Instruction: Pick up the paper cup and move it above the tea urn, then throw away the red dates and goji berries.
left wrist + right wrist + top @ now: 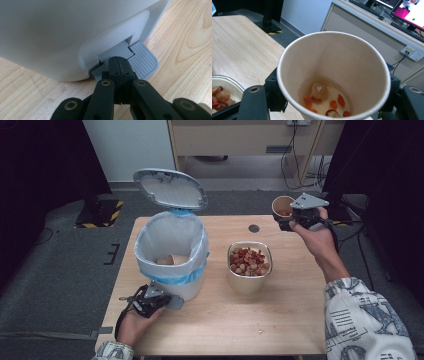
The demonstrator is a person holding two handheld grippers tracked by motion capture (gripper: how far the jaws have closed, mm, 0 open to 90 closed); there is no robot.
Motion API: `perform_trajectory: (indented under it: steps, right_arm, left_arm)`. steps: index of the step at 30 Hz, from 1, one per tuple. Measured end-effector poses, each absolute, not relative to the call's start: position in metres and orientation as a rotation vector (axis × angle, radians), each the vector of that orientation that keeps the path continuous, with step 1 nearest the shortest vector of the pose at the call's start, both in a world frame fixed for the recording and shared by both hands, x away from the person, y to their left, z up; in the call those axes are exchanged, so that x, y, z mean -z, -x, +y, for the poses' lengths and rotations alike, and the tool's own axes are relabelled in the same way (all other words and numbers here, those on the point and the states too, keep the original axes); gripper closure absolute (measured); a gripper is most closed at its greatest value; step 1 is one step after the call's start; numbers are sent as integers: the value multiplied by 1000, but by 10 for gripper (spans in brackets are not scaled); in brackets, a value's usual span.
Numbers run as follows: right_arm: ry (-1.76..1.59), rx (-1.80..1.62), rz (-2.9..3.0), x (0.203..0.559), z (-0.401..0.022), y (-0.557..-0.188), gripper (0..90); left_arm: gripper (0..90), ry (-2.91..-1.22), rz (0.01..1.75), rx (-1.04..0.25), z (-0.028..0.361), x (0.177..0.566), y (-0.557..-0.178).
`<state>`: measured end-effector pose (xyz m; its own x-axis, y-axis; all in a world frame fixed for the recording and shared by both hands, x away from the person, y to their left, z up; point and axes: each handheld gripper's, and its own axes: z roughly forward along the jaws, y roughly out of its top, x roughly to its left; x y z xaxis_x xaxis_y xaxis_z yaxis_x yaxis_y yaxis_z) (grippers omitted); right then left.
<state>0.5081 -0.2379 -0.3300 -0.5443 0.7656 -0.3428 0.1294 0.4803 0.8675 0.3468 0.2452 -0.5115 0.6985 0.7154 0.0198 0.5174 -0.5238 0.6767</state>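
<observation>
A white pedal bin [172,255] with a blue liner stands on the left half of the wooden table [280,320], its lid [170,188] swung up. Crumpled paper cups [171,260] lie inside it. My left gripper [119,62] is shut with nothing between its jaws, and its tip presses down on the bin's grey pedal [143,62]; in the high view it [161,300] sits at the bin's foot. My right gripper [286,220] is shut on a paper cup [332,57], held upright above the table's far right corner. The cup [283,206] holds a little liquid and some red and brown bits.
A metal bowl [248,281] of nuts and red dried fruit stands mid-table, right of the bin. A dark round hole [254,228] marks the tabletop's far edge. Beyond the table are a wooden desk [240,140], hanging cables and a striped stand base [102,212].
</observation>
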Motion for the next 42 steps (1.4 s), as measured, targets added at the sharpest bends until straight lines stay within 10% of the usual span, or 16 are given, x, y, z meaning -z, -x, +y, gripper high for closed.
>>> perform_trajectory:
  steps: [42]
  right_arm:
    - [-345, -924, 1954, 319, -214, -481, 281]
  left_arm:
    - [899, -2248, 937, -392, 245, 511, -347]
